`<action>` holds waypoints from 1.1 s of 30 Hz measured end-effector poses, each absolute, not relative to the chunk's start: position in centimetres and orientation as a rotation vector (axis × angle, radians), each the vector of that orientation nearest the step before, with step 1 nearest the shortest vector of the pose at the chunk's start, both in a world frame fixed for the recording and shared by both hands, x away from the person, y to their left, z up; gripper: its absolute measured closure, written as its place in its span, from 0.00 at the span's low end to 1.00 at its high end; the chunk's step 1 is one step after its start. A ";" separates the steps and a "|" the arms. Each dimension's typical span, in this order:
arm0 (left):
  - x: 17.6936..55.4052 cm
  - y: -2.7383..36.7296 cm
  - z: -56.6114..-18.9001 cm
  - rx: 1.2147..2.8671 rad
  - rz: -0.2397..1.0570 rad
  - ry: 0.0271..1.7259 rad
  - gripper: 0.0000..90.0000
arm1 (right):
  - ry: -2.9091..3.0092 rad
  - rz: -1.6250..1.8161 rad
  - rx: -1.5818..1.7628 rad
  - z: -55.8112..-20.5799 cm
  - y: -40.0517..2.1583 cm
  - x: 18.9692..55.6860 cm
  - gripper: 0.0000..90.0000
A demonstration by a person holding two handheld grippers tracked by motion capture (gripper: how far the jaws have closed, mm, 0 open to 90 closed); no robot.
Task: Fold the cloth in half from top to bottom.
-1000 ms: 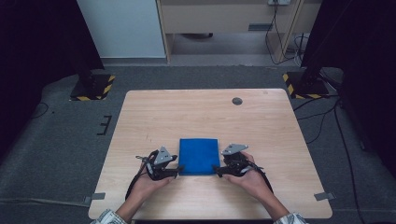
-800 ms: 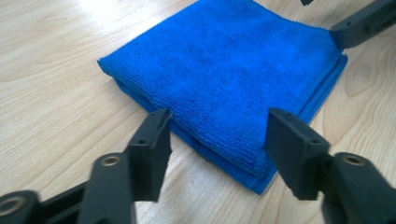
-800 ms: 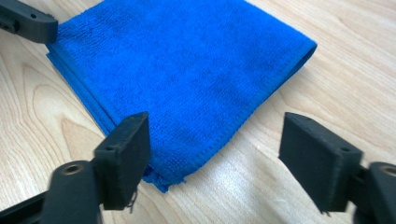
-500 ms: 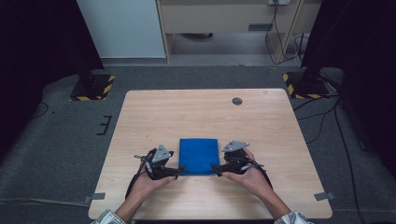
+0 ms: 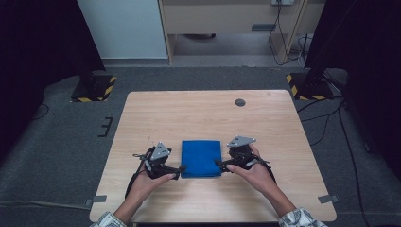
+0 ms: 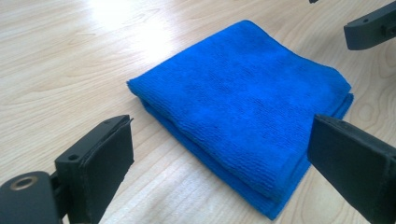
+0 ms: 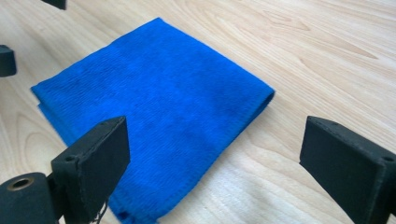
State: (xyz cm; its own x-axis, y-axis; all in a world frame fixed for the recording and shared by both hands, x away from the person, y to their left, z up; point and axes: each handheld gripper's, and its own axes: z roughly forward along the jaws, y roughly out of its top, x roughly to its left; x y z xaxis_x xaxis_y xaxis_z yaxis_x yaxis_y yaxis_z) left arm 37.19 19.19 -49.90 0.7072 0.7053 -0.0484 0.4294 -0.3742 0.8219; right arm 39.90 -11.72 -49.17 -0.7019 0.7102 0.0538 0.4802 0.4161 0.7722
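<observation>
A folded blue cloth (image 5: 201,158) lies flat on the worktop (image 5: 203,113) — left tongs (image 5: 181,169) and right tongs (image 5: 220,163) flank it, both having just been opening, now wide, pads off the cloth.

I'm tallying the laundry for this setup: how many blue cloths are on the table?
1. A single folded blue cloth lies flat near the front edge of the wooden table, between the two hand-held tools. Its folded layers look like one piece, though a second cloth tucked inside cannot be ruled out.
</observation>
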 end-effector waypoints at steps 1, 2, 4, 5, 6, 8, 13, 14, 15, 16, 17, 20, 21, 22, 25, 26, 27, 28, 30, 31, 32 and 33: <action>37.3 19.2 -49.8 2.025 0.396 0.866 0.08 | 2.390 1.161 1.042 -49.1 -11.8 40.1 0.10; 37.4 19.2 -49.6 2.036 0.400 0.862 0.07 | 2.386 1.160 1.042 -49.0 -11.9 40.2 0.10; 37.5 19.2 -49.2 2.031 0.406 0.867 0.08 | 2.381 1.161 1.053 -48.8 -12.0 40.5 0.10; 37.7 19.2 -49.0 2.022 0.404 0.869 0.08 | 2.380 1.158 1.059 -48.6 -12.0 40.7 0.10; 37.8 19.2 -48.8 2.023 0.404 0.866 0.07 | 2.376 1.159 1.065 -48.5 -12.1 40.8 0.10; 38.1 19.2 -48.5 2.024 0.402 0.866 0.07 | 2.368 1.161 1.072 -48.3 -12.3 41.2 0.10; 38.9 19.6 -48.0 2.022 0.402 0.881 0.07 | 2.355 1.156 1.081 -47.5 -12.4 42.3 0.10; 39.1 19.7 -47.9 2.023 0.402 0.883 0.07 | 2.353 1.153 1.078 -47.4 -12.3 42.4 0.10; 39.3 19.8 -47.9 2.022 0.408 0.887 0.07 | 2.351 1.151 1.080 -47.2 -12.3 42.6 0.10; 39.5 19.9 -47.8 2.021 0.411 0.892 0.07 | 2.348 1.149 1.081 -47.0 -12.3 42.7 0.10; 39.7 19.9 -47.7 2.015 0.408 0.893 0.07 | 2.342 1.154 1.086 -46.8 -12.2 42.9 0.10; 40.2 20.1 -47.4 2.015 0.409 0.904 0.07 | 2.333 1.166 1.086 -46.3 -12.1 43.4 0.10; 40.4 20.1 -47.4 2.023 0.409 0.903 0.06 | 2.330 1.165 1.087 -46.2 -12.1 43.6 0.10; 40.5 20.1 -47.3 2.028 0.413 0.903 0.06 | 2.326 1.166 1.090 -46.0 -12.0 43.7 0.10; 41.0 20.0 -47.0 2.029 0.411 0.906 0.06 | 2.320 1.172 1.081 -45.5 -12.0 44.2 0.10; 41.2 19.9 -46.9 2.028 0.415 0.904 0.06 | 2.319 1.175 1.084 -45.4 -12.1 44.3 0.10; 41.3 19.8 -46.8 2.029 0.415 0.901 0.06 | 2.316 1.174 1.088 -45.3 -12.1 44.5 0.10; 41.4 19.8 -46.7 2.024 0.415 0.901 0.06 | 2.310 1.173 1.093 -45.2 -12.2 44.7 0.10; 41.7 19.7 -46.5 2.023 0.413 0.901 0.06 | 2.305 1.180 1.098 -45.1 -12.3 45.0 0.10; 41.9 19.6 -46.4 2.028 0.415 0.901 0.06 | 2.304 1.180 1.105 -45.0 -12.3 45.1 0.10; 42.0 19.5 -46.3 2.031 0.417 0.904 0.06 | 2.298 1.177 1.105 -44.9 -12.4 45.3 0.10; 42.2 19.5 -46.2 2.033 0.422 0.900 0.06 | 2.293 1.179 1.110 -44.8 -12.5 45.4 0.10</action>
